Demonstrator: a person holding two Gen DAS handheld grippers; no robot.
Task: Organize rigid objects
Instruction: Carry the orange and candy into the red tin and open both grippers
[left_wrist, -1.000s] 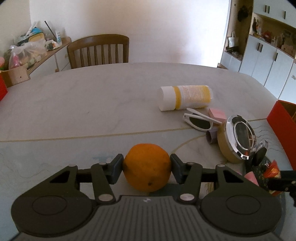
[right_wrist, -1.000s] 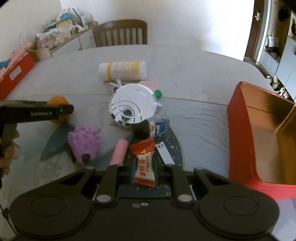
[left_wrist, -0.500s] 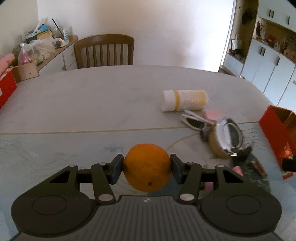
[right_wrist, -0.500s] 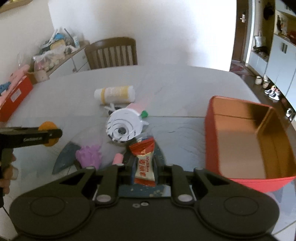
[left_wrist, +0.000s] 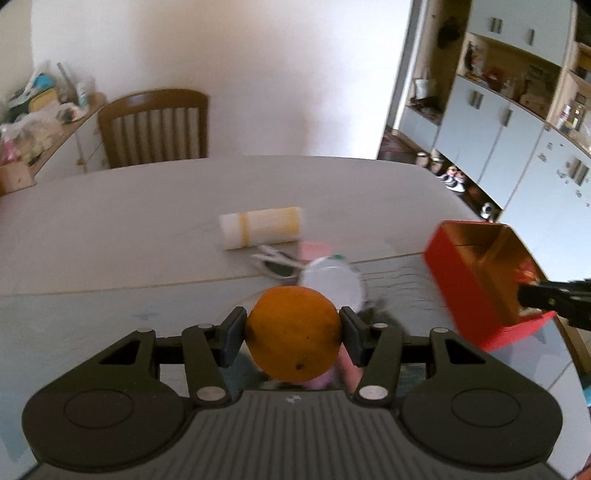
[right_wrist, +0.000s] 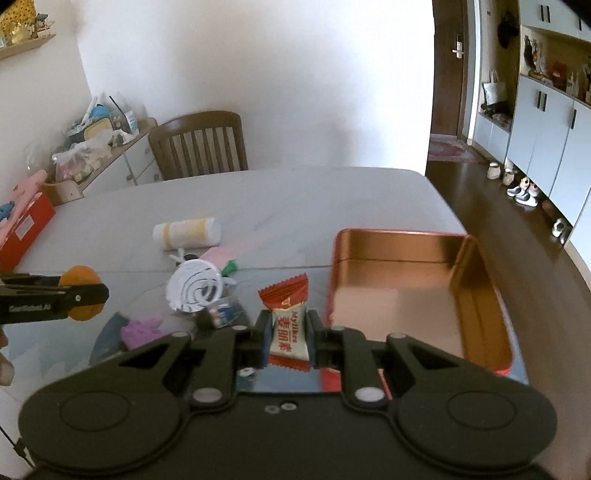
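Note:
My left gripper (left_wrist: 293, 338) is shut on an orange (left_wrist: 293, 332), held above the table; in the right wrist view that orange (right_wrist: 82, 277) shows at the left edge. Between the pads of my right gripper (right_wrist: 287, 339), which is shut, sits a red and white wrapped candy (right_wrist: 288, 325), raised just left of an open red tin (right_wrist: 417, 295). The tin (left_wrist: 480, 280) has a bare copper-coloured inside. In the left wrist view the right gripper's black fingers (left_wrist: 546, 297) reach over the tin's near corner.
On the table lie a white and yellow tube (right_wrist: 186, 234), white sunglasses (left_wrist: 273, 262), a round mirror (right_wrist: 195, 288), a purple toy (right_wrist: 142, 330) and a pink block (right_wrist: 221, 254). A wooden chair (right_wrist: 199, 144) stands at the far side. Another red box (right_wrist: 26, 225) sits far left.
Both grippers have risen and swung right, toward the red tin, each keeping its load. The tin now fills much more of both views, and the table clutter sits lower and farther left.

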